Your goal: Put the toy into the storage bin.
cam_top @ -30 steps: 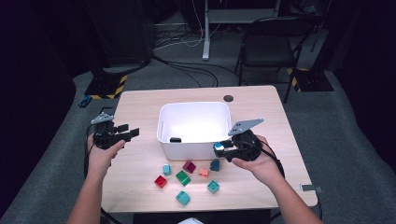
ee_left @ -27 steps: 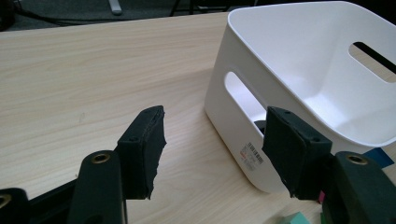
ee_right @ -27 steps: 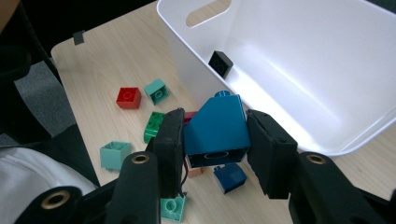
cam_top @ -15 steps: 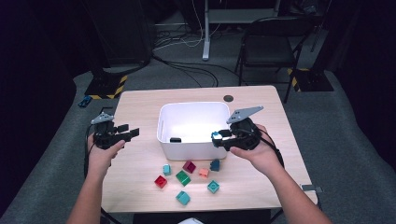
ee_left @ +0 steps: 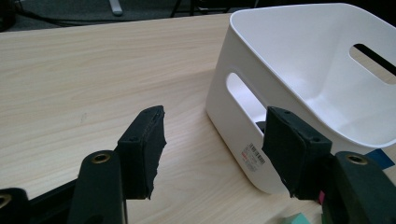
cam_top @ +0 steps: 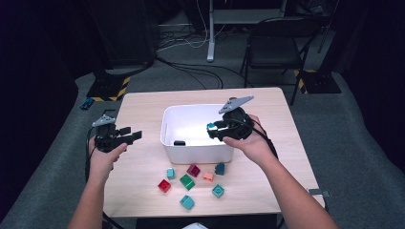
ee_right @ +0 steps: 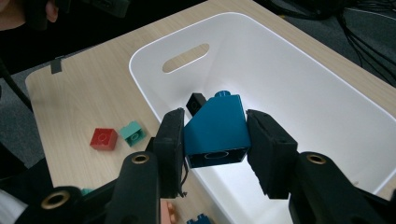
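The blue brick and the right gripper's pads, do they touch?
Touching. The right gripper view shows both pads of the right gripper pressed against the blue brick above the white bin.

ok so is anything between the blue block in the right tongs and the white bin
Nothing visible. The right tongs grip the blue block over the white bin, just inside its near rim. Below lies open bin floor; a small black piece sits off to one side.

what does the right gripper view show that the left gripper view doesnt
Right gripper view: the right gripper shut on a blue block over the bin, a black block inside it, and a red block on the table. Left gripper view: the left gripper with open, empty jaws, and a barcode sticker on the bin's outer wall. Both: the white bin and the wooden table.
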`<state>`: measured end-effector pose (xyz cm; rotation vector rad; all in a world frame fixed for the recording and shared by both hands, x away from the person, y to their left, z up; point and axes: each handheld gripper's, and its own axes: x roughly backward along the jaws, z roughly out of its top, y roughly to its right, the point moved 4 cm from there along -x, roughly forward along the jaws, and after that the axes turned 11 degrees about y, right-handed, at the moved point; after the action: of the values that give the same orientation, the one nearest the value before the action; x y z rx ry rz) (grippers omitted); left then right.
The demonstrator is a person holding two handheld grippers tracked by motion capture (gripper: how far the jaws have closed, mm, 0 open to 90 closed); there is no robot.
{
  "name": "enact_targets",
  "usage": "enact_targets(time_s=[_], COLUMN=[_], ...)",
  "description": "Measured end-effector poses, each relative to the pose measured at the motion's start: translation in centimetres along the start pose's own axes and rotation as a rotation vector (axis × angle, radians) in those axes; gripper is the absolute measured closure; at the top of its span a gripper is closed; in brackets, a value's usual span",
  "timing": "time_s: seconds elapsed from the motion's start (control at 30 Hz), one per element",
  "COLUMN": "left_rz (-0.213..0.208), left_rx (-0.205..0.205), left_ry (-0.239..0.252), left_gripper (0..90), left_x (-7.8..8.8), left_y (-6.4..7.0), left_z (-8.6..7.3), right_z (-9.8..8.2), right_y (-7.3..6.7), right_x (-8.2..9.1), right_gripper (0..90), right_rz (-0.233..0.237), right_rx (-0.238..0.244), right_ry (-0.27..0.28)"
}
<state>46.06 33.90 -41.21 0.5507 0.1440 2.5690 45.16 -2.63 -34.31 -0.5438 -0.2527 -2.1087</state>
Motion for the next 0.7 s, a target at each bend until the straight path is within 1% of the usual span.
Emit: enact_targets(time_s=[0.1, 0.2, 0.3, 0.4, 0.47, 0.5, 0.53, 0.57, 0.6, 0.63, 0.67, 0.7], left_rz=[-0.002, -0.004, -0.005, -0.005, -0.004, -0.004, -0.006, -0.006, -0.009, -0.009, -0.018, -0.018], left_rx=[0.002, 0.001, 0.000, 0.002, -0.001, 0.005, 0.002, 0.002, 0.005, 0.005, 0.014, 0.014], left_ry=[-0.003, -0.009, -0.004, -0.005, -0.003, -0.001, -0.001, -0.001, 0.005, 0.005, 0.010, 0.010], left_gripper=[38.5, 38.5, 38.7, 38.8, 38.8, 38.8, 38.8, 38.8, 38.8, 38.8, 38.8, 38.8], left_x=[0.0, 0.0, 0.0, 0.0, 0.0, 0.0, 0.0, 0.0, 0.0, 0.0, 0.0, 0.0], left_y=[0.1, 0.1, 0.1, 0.0, 0.0, 0.0, 0.0, 0.0, 0.0, 0.0, 0.0, 0.0], left_z=[0.0, 0.0, 0.0, 0.0, 0.0, 0.0, 0.0, 0.0, 0.1, 0.1, 0.1, 0.1], right_z=[0.4, 0.7, 1.0, 1.3, 1.4, 1.4, 1.5, 1.5, 1.7, 1.7, 1.8, 1.8], right_y=[0.2, 0.5, 0.7, 0.9, 1.2, 1.2, 1.4, 1.4, 1.5, 1.5, 1.7, 1.7], right_x=[-0.8, -1.7, -2.7, -3.8, -4.6, -5.0, -5.4, -5.4, -6.2, -6.2, -7.0, -7.0], right_gripper=[58.0, 57.9, 57.9, 57.9, 57.9, 57.8, 57.9, 57.9, 57.9, 57.9, 57.9, 57.9], right_rz=[-0.007, -0.004, -0.003, 0.002, 0.004, 0.003, 0.004, 0.004, 0.001, 0.001, -0.006, -0.006], right_rx=[0.002, 0.021, 0.022, 0.018, 0.023, 0.012, 0.020, 0.020, 0.020, 0.020, 0.019, 0.019], right_ry=[-0.002, 0.001, 0.006, 0.003, -0.002, -0.007, -0.002, -0.002, -0.007, -0.007, -0.006, -0.006])
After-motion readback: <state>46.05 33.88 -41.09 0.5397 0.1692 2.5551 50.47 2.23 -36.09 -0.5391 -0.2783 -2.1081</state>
